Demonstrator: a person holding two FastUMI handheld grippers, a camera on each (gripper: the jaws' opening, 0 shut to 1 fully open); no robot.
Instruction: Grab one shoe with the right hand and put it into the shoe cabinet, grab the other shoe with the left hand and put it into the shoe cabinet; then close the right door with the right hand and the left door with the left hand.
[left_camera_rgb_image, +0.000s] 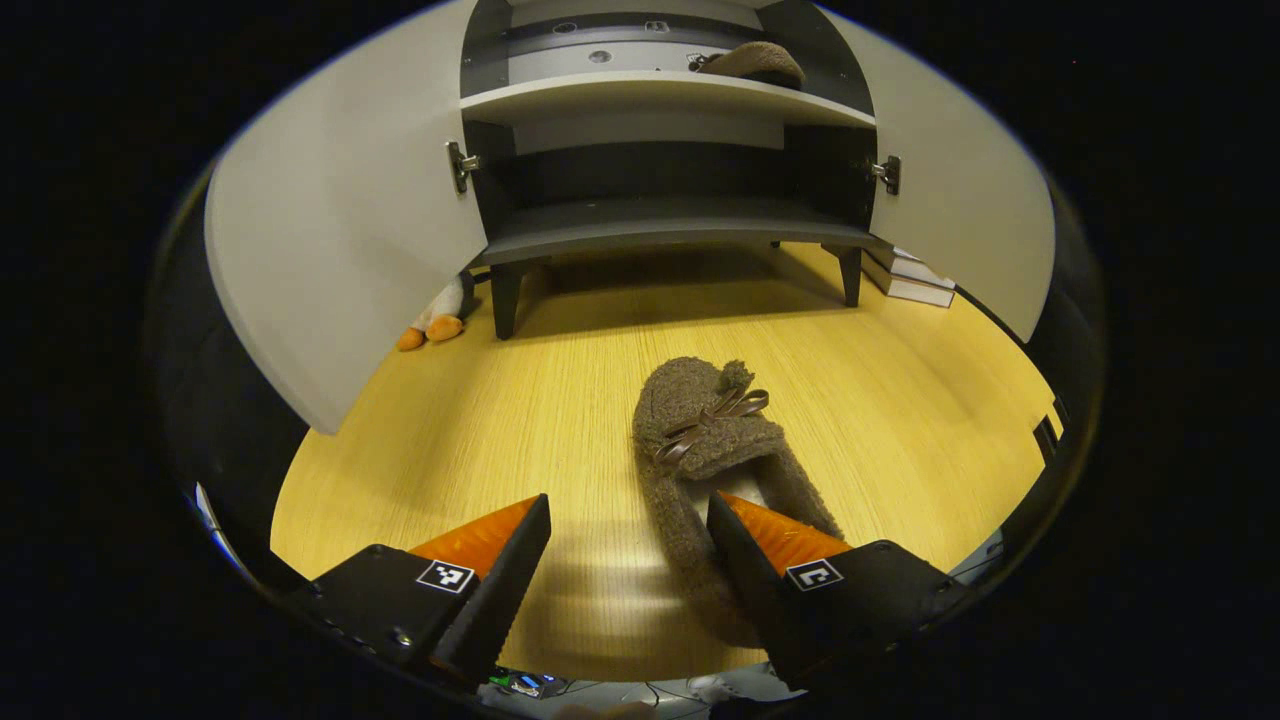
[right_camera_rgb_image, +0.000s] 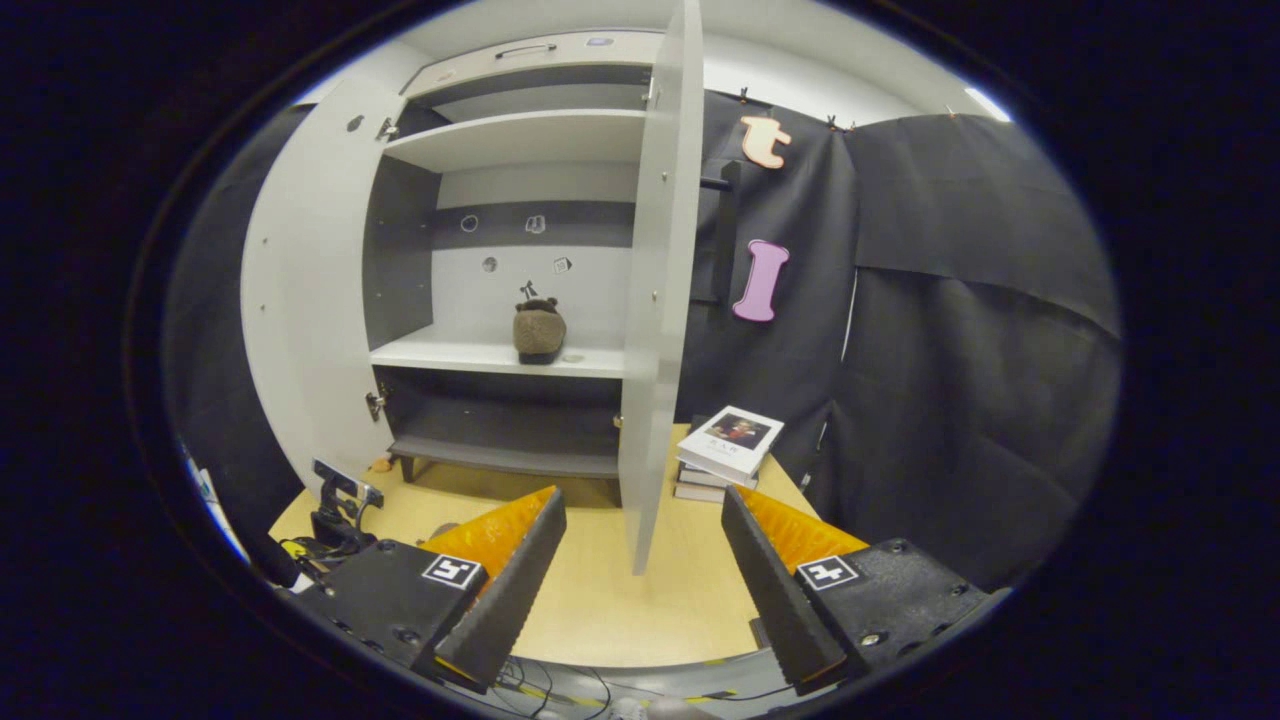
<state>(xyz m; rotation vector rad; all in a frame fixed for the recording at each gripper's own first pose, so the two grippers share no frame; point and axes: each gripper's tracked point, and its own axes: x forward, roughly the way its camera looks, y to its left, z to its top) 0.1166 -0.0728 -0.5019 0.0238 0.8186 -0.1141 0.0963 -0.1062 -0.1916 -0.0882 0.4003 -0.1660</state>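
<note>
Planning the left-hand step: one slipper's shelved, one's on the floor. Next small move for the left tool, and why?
Probably ease the left tool forward and down so its open fingers straddle the slipper's heel, then close. The second slipper lies on the floor right ahead, ungrasped, one finger already overlapping its rear. The first slipper sits on the cabinet shelf.

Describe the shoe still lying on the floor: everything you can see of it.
The shoe on the floor is a brown, fuzzy slipper with a thin ribbon bow across its top. It lies flat on the wooden floor, toe toward the open cabinet, opening toward the camera. The left gripper is open; one finger sits over the opening, the heel side wall between the fingers. Contact is unclear.
</note>
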